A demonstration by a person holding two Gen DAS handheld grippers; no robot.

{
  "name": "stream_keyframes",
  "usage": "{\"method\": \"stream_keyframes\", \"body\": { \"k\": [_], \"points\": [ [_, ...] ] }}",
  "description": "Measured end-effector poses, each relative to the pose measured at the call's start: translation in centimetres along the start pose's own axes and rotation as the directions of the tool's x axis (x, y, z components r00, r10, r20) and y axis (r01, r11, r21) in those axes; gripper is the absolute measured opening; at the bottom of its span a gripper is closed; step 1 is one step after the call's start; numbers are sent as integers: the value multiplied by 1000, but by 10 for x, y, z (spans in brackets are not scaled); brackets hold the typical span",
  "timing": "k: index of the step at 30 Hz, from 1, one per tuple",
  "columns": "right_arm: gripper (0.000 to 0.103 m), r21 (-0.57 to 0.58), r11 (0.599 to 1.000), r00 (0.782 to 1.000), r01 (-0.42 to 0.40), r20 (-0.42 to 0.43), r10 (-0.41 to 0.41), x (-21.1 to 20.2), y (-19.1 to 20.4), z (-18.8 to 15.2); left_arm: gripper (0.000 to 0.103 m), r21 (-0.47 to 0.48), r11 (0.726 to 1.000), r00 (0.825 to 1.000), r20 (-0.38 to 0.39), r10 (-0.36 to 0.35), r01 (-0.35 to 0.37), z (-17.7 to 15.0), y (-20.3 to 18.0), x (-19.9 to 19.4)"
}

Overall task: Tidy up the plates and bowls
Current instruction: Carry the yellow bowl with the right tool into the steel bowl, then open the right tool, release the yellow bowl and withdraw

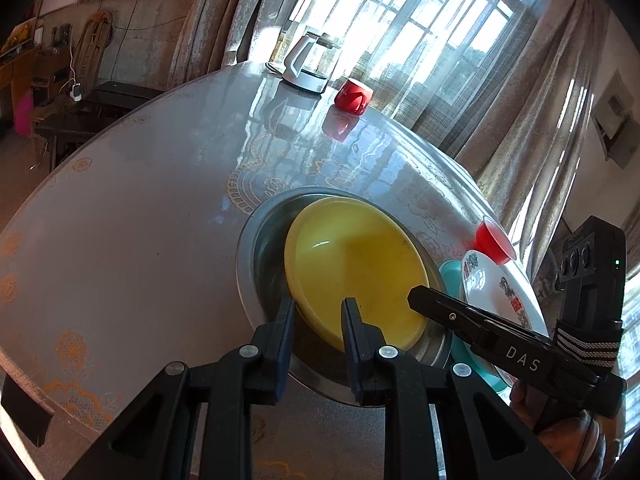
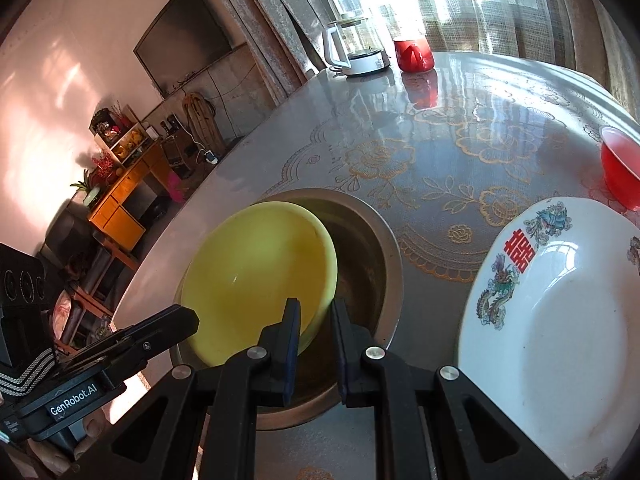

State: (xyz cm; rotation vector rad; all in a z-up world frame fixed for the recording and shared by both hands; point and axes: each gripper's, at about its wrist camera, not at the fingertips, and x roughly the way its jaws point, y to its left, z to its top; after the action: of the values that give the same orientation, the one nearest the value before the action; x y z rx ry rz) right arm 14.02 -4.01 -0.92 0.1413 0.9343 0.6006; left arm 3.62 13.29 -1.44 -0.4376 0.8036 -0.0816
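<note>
A yellow plate (image 1: 352, 268) (image 2: 256, 276) hangs tilted inside a round metal basin (image 1: 246, 248) (image 2: 384, 256) on the table. My left gripper (image 1: 319, 306) is shut on the plate's near rim. The right gripper (image 2: 316, 306) is shut on the rim at the opposite side. Each gripper shows in the other's view: the right one (image 1: 416, 300) at the plate's right edge, the left one (image 2: 188, 320) at its left edge. A white plate (image 2: 560, 320) (image 1: 492, 292) with dragon prints and a red character lies to the right, on a teal plate (image 1: 450, 276).
A small red bowl (image 2: 620, 168) (image 1: 492, 240) stands beyond the white plate near the table edge. Far across the round, lace-patterned table (image 1: 140, 200) are a red cup (image 1: 353, 96) (image 2: 412, 54) and a white kettle (image 1: 306, 64) (image 2: 360, 52). Curtains and a window lie behind.
</note>
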Motion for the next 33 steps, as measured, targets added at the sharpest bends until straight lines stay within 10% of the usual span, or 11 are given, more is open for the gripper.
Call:
{"method": "stream_keyframes", "body": {
  "k": [33],
  "points": [
    [15, -110, 987, 993, 120, 31, -117, 0, 11, -7, 25, 69, 997, 999, 4, 47, -47, -3, -10, 5]
  ]
}}
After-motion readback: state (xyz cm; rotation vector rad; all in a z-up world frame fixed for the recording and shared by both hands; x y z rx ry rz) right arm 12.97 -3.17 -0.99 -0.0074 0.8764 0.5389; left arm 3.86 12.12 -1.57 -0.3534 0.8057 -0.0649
